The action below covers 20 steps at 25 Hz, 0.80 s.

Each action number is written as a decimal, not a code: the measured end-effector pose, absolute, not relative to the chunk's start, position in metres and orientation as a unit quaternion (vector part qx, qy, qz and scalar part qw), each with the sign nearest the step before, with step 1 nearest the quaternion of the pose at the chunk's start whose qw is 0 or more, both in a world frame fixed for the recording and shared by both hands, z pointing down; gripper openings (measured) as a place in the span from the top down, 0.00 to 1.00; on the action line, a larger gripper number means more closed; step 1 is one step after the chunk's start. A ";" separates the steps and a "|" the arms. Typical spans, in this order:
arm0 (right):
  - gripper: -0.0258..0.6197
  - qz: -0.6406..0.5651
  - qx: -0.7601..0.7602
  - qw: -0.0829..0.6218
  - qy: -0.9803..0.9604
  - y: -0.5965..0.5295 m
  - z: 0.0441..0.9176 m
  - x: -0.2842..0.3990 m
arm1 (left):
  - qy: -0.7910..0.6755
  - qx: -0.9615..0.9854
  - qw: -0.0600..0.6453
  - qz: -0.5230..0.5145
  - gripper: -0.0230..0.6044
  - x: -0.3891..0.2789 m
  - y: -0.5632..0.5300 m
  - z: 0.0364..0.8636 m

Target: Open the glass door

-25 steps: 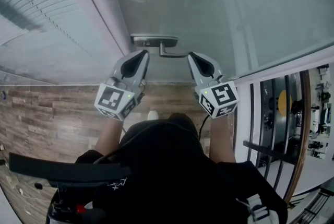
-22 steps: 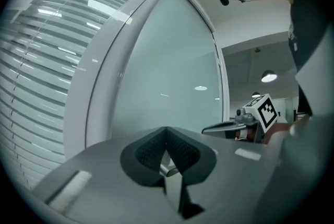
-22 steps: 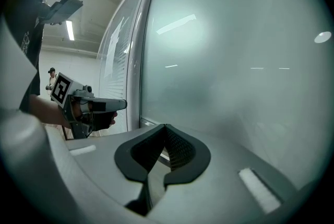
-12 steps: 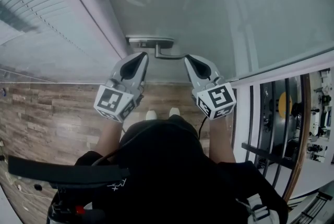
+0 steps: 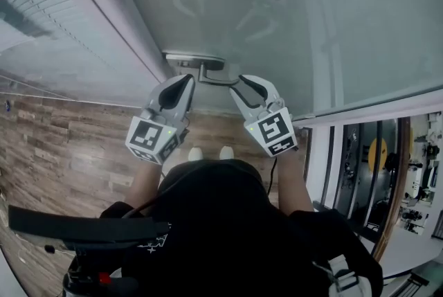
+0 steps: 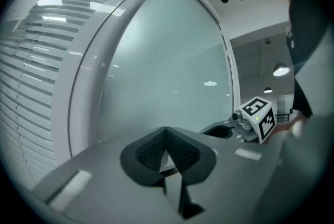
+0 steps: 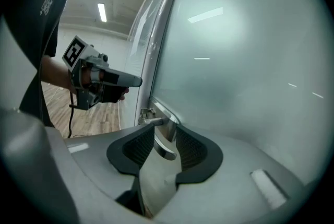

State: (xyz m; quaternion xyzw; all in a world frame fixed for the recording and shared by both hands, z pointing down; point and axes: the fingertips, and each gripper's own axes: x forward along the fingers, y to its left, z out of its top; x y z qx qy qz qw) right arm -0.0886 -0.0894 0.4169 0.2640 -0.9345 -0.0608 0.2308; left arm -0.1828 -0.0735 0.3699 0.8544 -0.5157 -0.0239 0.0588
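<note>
Door: glass door (image 5: 291, 12) stands shut straight ahead of the person, frosted pane, white frame (image 5: 118, 19) along its left edge, wood floor (image 5: 62, 150) below.
Handle: metal lever handle (image 7: 166, 139) sits low on the door's left edge, beside the frame, and reaches right from its backplate.
Right tool: right tool (image 5: 246, 84) is at the lever's free end, tipped a little downward. Its jaws have just been opening and now stand about half apart. The lever lies between the pads, which do not seem to press on it.
Left tool: left tool (image 6: 167, 151) is pinched together on nothing, held level just left of the handle, near the backplate.
Handling (judged): the lever is stiff, smooth, likely slick metal and probably sprung. The door is likely heavy and rigid, with glass that should not be knocked.
Where to grip (judged): across the lever near its free end, for the most leverage. Pads should sit square so they don't slide off. Pull on the handle, never the pane.
Step (judged): latch work in hand, door not yet swung.
</note>
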 end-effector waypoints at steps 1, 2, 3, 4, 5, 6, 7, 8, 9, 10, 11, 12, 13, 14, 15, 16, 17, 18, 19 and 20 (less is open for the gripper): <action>0.73 -0.075 0.251 0.245 -0.933 -0.088 0.423 -0.092 | -0.520 0.852 0.061 -0.024 0.96 -0.183 -0.073 0.370; 0.69 -0.089 0.240 0.262 -0.930 -0.087 0.430 -0.095 | -0.524 0.849 0.063 -0.025 0.96 -0.184 -0.073 0.371; 0.67 -0.105 0.232 0.280 -0.925 -0.087 0.439 -0.098 | -0.528 0.846 0.065 -0.025 0.96 -0.185 -0.072 0.373; 0.66 -0.123 0.226 0.299 -0.919 -0.088 0.449 -0.100 | -0.532 0.844 0.066 -0.025 0.96 -0.186 -0.072 0.376; 0.64 -0.142 0.223 0.317 -0.911 -0.089 0.456 -0.102 | -0.535 0.842 0.068 -0.024 0.96 -0.188 -0.072 0.379; 0.62 -0.161 0.223 0.332 -0.902 -0.090 0.461 -0.104 | -0.537 0.840 0.070 -0.023 0.96 -0.189 -0.072 0.380; 0.62 -0.181 0.224 0.344 -0.894 -0.092 0.462 -0.105 | -0.539 0.839 0.072 -0.023 0.96 -0.191 -0.072 0.379; 0.61 -0.200 0.227 0.353 -0.885 -0.094 0.462 -0.105 | -0.541 0.837 0.073 -0.023 0.96 -0.192 -0.071 0.377; 0.61 -0.218 0.229 0.361 -0.877 -0.095 0.461 -0.106 | -0.543 0.836 0.074 -0.023 0.96 -0.193 -0.070 0.375; 0.61 -0.234 0.231 0.368 -0.870 -0.096 0.461 -0.106 | -0.545 0.835 0.075 -0.023 0.96 -0.194 -0.069 0.374; 0.61 -0.249 0.233 0.375 -0.862 -0.097 0.463 -0.106 | -0.546 0.834 0.076 -0.024 0.96 -0.195 -0.068 0.375; 0.61 -0.262 0.235 0.382 -0.854 -0.098 0.465 -0.105 | -0.547 0.833 0.077 -0.025 0.96 -0.195 -0.068 0.375; 0.61 -0.272 0.237 0.389 -0.848 -0.098 0.466 -0.105 | -0.548 0.833 0.078 -0.025 0.96 -0.196 -0.068 0.376; 0.61 -0.280 0.239 0.394 -0.842 -0.099 0.468 -0.104 | -0.548 0.833 0.078 -0.026 0.96 -0.196 -0.068 0.376; 0.61 -0.285 0.241 0.398 -0.838 -0.099 0.469 -0.104 | -0.547 0.833 0.078 -0.026 0.96 -0.196 -0.068 0.376; 0.61 -0.289 0.243 0.401 -0.835 -0.099 0.471 -0.104 | -0.546 0.833 0.078 -0.026 0.96 -0.197 -0.067 0.376; 0.61 -0.292 0.245 0.403 -0.832 -0.099 0.472 -0.105 | -0.545 0.834 0.079 -0.026 0.96 -0.197 -0.067 0.377; 0.61 -0.295 0.247 0.403 -0.830 -0.099 0.473 -0.106 | -0.544 0.835 0.079 -0.027 0.96 -0.197 -0.066 0.377; 0.62 -0.297 0.250 0.404 -0.828 -0.099 0.473 -0.107 | -0.542 0.836 0.080 -0.027 0.96 -0.197 -0.066 0.377; 0.62 -0.299 0.253 0.403 -0.827 -0.099 0.474 -0.109 | -0.540 0.837 0.080 -0.026 0.96 -0.198 -0.066 0.378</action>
